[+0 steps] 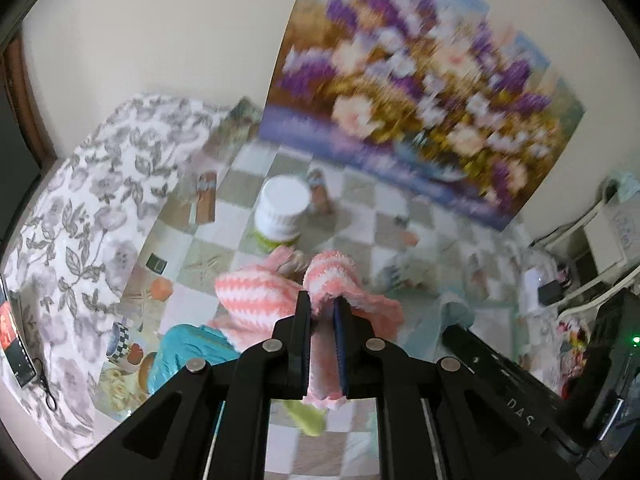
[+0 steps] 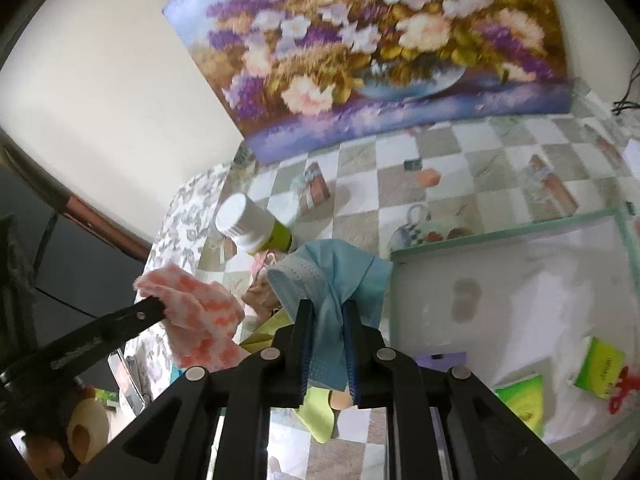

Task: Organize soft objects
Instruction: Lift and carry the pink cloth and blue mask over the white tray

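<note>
My left gripper [image 1: 322, 305] is shut on a pink-and-white zigzag fuzzy sock [image 1: 256, 296], held above the checkered tablecloth; the sock [image 2: 200, 320] and the left gripper [image 2: 156, 306] also show at the left of the right wrist view. My right gripper [image 2: 326, 308] is shut on a light blue face mask [image 2: 332, 272], lifted above the table. A yellow-green cloth [image 2: 316, 412] lies below the mask and shows under the left gripper [image 1: 306, 416]. A teal cloth [image 1: 188, 356] lies left of the sock.
A white-lidded bottle [image 1: 282, 210] stands behind the sock. A pale green-rimmed tray [image 2: 500, 240] at the right holds green packets [image 2: 600, 364]. A flower painting [image 2: 380, 40] leans on the wall. A floral pillow [image 1: 88, 216] lies left.
</note>
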`<action>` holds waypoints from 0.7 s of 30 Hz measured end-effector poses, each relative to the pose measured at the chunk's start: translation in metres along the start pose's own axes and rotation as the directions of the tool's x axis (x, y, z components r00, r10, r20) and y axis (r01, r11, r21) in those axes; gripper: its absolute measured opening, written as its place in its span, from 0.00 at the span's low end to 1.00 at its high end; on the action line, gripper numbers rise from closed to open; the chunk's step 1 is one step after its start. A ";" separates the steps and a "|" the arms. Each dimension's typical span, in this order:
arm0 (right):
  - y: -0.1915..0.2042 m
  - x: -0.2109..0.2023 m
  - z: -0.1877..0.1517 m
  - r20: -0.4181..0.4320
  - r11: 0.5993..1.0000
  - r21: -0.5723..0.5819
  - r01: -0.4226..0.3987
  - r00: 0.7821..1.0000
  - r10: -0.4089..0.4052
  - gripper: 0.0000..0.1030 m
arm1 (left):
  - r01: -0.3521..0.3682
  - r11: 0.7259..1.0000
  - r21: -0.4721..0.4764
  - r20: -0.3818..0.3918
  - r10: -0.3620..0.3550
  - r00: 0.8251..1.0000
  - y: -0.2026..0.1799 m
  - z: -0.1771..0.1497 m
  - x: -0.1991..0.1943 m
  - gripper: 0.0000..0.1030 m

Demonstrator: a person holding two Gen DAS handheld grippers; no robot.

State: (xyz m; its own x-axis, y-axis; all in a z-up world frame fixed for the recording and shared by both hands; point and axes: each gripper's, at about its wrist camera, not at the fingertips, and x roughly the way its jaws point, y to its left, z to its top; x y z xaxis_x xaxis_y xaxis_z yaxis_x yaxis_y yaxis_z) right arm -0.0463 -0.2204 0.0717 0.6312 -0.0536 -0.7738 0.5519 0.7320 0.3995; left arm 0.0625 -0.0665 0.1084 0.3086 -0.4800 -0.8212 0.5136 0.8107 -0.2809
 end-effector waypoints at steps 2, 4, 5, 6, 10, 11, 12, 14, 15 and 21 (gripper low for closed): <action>-0.004 -0.014 0.003 0.029 1.000 0.006 0.001 1.000 -0.001 0.15 | 0.002 1.000 0.012 0.048 -0.003 0.999 -0.015 -0.005 -0.013 0.11; -0.010 -0.029 0.006 0.061 1.000 0.014 0.005 0.998 -0.006 0.15 | 0.012 1.000 0.027 0.073 -0.014 0.997 -0.027 -0.009 -0.021 0.11; -0.014 -0.039 0.009 0.083 1.000 0.019 0.016 0.996 -0.017 0.15 | 0.021 0.999 0.040 0.085 -0.024 0.996 -0.035 -0.011 -0.025 0.11; -0.017 -0.045 0.011 0.098 0.999 0.022 0.025 0.995 -0.027 0.15 | 0.028 0.998 0.051 0.092 -0.033 0.995 -0.041 -0.013 -0.027 0.11; -0.035 -0.073 0.020 0.155 0.997 0.059 0.057 0.986 -0.066 0.15 | 0.073 0.994 0.084 0.115 -0.082 0.990 -0.061 -0.017 -0.038 0.11; -0.040 -0.079 0.021 0.167 0.995 0.070 0.065 0.983 -0.076 0.15 | 0.090 0.992 0.091 0.123 -0.101 0.987 -0.066 -0.019 -0.042 0.11; -0.046 -0.087 0.023 0.182 0.994 0.083 0.075 0.979 -0.089 0.15 | 0.105 0.989 0.100 0.131 -0.118 0.984 -0.071 -0.020 -0.047 0.11; -0.058 -0.100 0.026 0.207 0.990 0.106 0.095 0.971 -0.116 0.15 | 0.136 0.982 0.134 0.145 -0.155 0.977 -0.085 -0.023 -0.055 0.11; -0.064 -0.107 0.027 0.221 0.987 0.121 0.109 0.966 -0.134 0.15 | 0.148 0.978 0.149 0.147 -0.170 0.974 -0.092 -0.024 -0.058 0.11; -0.098 -0.144 0.029 0.271 0.965 0.179 0.190 0.934 -0.234 0.15 | 0.215 0.947 0.240 0.117 -0.248 0.962 -0.140 -0.037 -0.056 0.11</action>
State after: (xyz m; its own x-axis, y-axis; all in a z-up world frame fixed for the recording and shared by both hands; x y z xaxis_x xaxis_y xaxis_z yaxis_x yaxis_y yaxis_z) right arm -0.1759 -0.3037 0.1583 0.6080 -0.4051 -0.6828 0.7501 0.5749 0.3269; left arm -0.0567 -0.1405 0.1752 0.2631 -0.7015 -0.6623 0.7444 0.5843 -0.3231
